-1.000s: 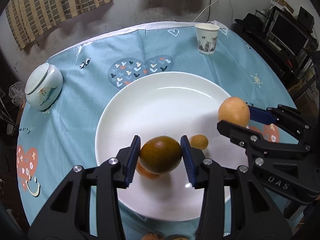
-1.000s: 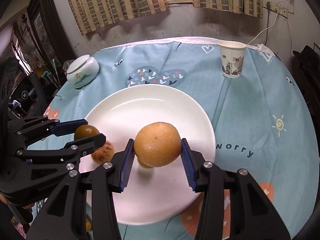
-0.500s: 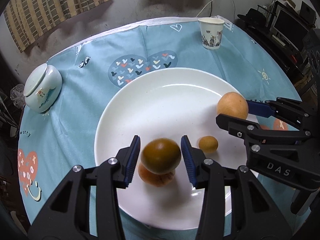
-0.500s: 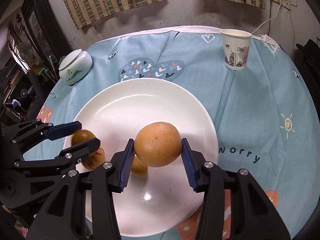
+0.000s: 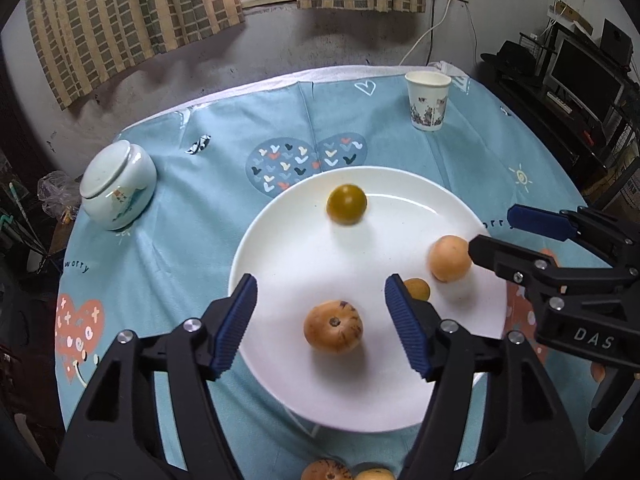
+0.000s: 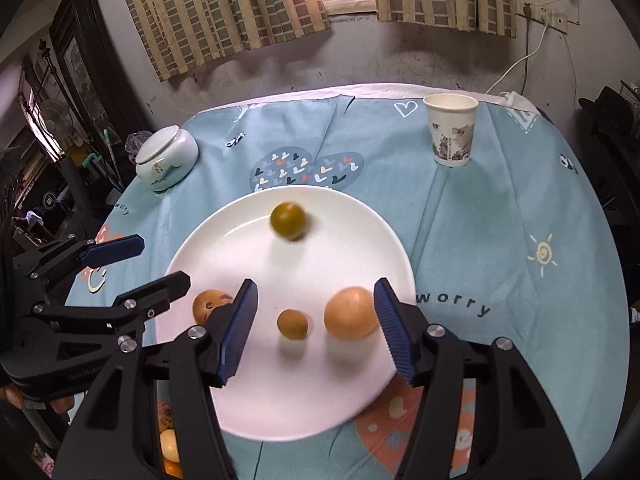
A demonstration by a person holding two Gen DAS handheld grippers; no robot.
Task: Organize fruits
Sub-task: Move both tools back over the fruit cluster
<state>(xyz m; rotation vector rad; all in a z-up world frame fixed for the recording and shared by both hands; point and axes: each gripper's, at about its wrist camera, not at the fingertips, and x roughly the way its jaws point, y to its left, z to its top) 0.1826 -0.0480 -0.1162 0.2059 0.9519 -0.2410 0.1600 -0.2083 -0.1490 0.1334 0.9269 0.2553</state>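
Presently, four fruits lie loose on the white plate [image 5: 280,248], none of them gripped. Item one: a dark green round fruit [image 5: 346,204], blurred, on the plate's far part, well apart from the rest. Item two: a large pale orange fruit [image 6: 351,313] on the plate's right side, just beside the inner face of the right gripper's [image 6: 314,330] right-hand pad; whether it touches the pad cannot be told. Item three: a small brownish-yellow fruit [image 6: 293,323], near the large orange one and between the right gripper's pads without touching either. Item four: a brown speckled fruit [image 5: 333,326] with a dark stem spot, on the near-left part of the plate, between the left gripper's [image 5: 320,324] pads and clear of both.

Both grippers hover over the plate with jaws spread, having just been opening; each has fruit lying between its pads, with no pad seen pressing.

More orange fruits [image 5: 346,473] show partly at the bottom edge of the left wrist view, off the plate.

Plate rests on a round bench under a light blue tablecloth [image 6: 500,208] printed with hearts. Also on the cloth: a lidded ceramic jar [image 5: 117,184] at far left, and a paper cup [image 6: 452,135], upright, at far right. Striped curtains [image 6: 224,12] hang behind.
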